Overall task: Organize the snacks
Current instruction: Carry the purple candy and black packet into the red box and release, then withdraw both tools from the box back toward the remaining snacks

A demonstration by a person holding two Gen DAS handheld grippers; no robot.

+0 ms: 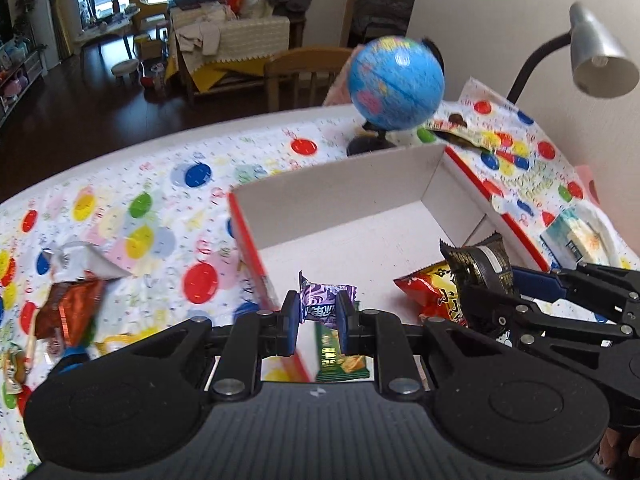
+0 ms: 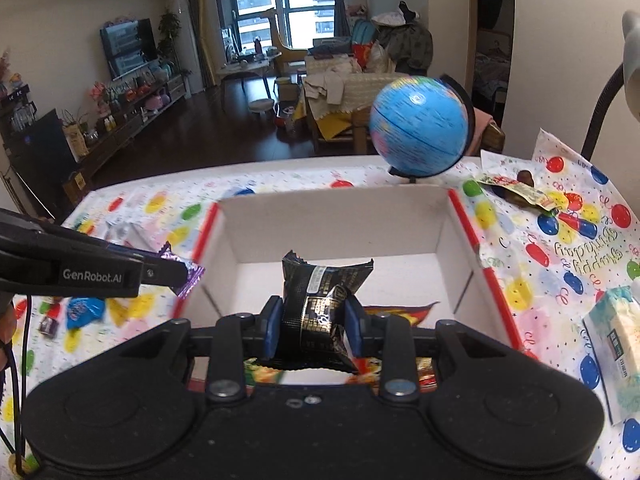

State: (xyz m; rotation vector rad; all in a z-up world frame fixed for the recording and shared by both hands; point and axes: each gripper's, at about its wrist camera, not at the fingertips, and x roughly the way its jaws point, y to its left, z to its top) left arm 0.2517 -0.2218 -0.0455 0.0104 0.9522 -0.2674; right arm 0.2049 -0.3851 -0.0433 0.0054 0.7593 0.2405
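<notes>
Snacks: purple candy [image 1: 327,301] pinched in left tool [image 1: 319,316] at lower centre over the red-edged box [image 1: 340,196] left wall, black packet [image 2: 316,304] pinched in right tool [image 2: 314,326] mid-frame above box floor, red packet [image 1: 430,292] and green packet [image 1: 334,354] already lying inside.

"GenRobot.AI" marks the left hand-held gripper [image 2: 182,276]; the tablecloth [image 2: 576,248] apparently reads "Happy Birthday", upside down.
</notes>
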